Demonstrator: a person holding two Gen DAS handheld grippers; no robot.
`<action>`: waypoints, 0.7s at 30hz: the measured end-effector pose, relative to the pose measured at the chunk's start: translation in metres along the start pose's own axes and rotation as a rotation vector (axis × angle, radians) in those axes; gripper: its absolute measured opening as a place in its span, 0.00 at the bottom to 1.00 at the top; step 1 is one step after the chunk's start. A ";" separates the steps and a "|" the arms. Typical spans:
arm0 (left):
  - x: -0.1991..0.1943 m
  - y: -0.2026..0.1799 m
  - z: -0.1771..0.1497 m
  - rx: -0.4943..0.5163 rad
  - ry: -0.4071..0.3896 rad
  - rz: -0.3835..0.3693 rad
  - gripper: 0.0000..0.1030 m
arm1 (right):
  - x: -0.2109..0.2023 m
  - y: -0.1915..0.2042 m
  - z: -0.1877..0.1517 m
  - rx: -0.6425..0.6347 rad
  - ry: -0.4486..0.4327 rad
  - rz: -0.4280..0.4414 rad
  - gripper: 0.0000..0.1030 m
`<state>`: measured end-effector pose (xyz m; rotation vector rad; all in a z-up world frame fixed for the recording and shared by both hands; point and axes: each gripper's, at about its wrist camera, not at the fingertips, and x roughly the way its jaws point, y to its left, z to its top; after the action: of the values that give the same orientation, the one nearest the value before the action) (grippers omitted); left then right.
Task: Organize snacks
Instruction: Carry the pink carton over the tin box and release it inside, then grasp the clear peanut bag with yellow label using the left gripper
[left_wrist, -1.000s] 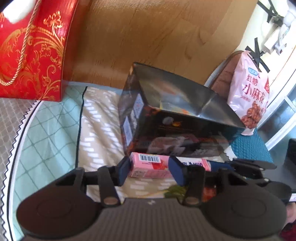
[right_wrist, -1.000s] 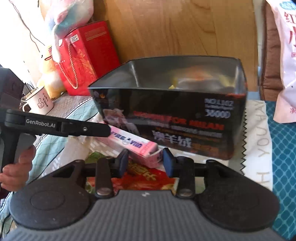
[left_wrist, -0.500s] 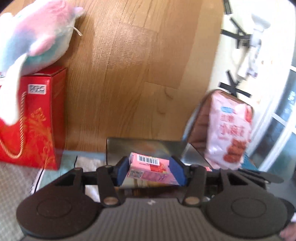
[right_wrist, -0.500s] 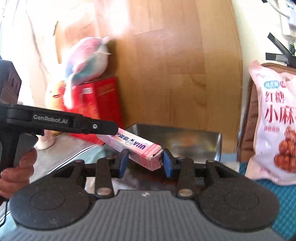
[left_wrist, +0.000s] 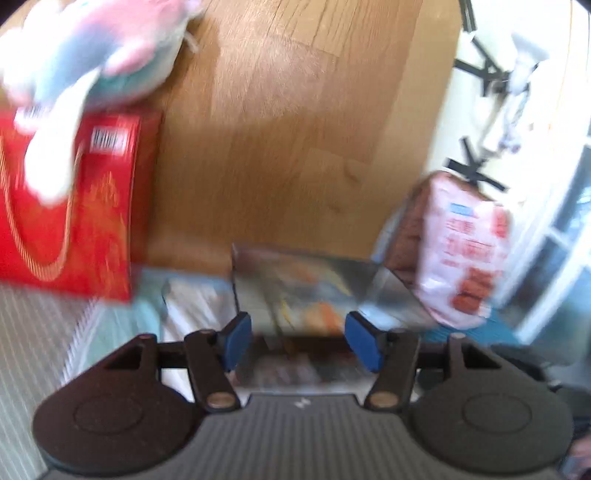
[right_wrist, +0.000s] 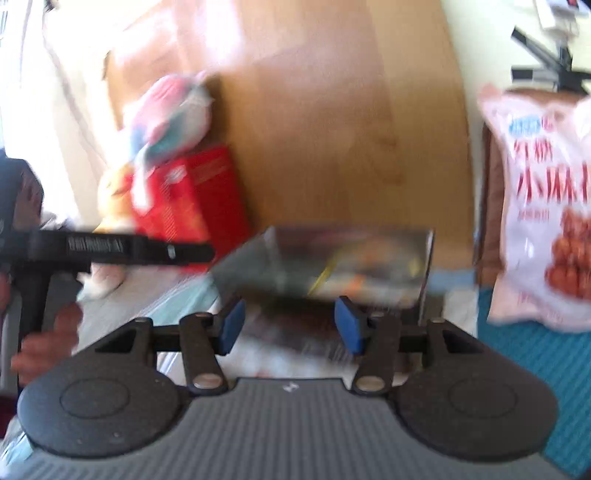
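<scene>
Since earlier frames: pink snack box gone from between both sets of pads; we judge it dropped into open tin (left_wrist: 310, 291), but blur hides it.

Left gripper (left_wrist: 299, 341): jaws opening, nothing between them, tin at lower centre beyond pads. Right gripper (right_wrist: 288, 328): jaws opening, also empty.

We hold both above tin's near rim, tilted down, so release lands inside.

Snack bag (right_wrist: 543, 206) leans at right edge, apart from tin, still to sort.
</scene>
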<state>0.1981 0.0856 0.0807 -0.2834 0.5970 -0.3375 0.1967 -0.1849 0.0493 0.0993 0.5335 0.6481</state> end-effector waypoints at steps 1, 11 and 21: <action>-0.007 0.000 -0.008 -0.015 0.014 -0.038 0.56 | -0.006 0.006 -0.009 -0.014 0.026 0.013 0.55; -0.027 -0.030 -0.084 -0.013 0.153 -0.124 0.55 | -0.037 0.069 -0.098 -0.414 0.079 -0.286 0.54; -0.032 -0.048 -0.128 -0.107 0.279 -0.191 0.54 | -0.071 0.033 -0.073 -0.126 0.138 0.004 0.56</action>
<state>0.0869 0.0339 0.0128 -0.4011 0.8667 -0.5357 0.0944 -0.2071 0.0262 -0.0635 0.6239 0.6943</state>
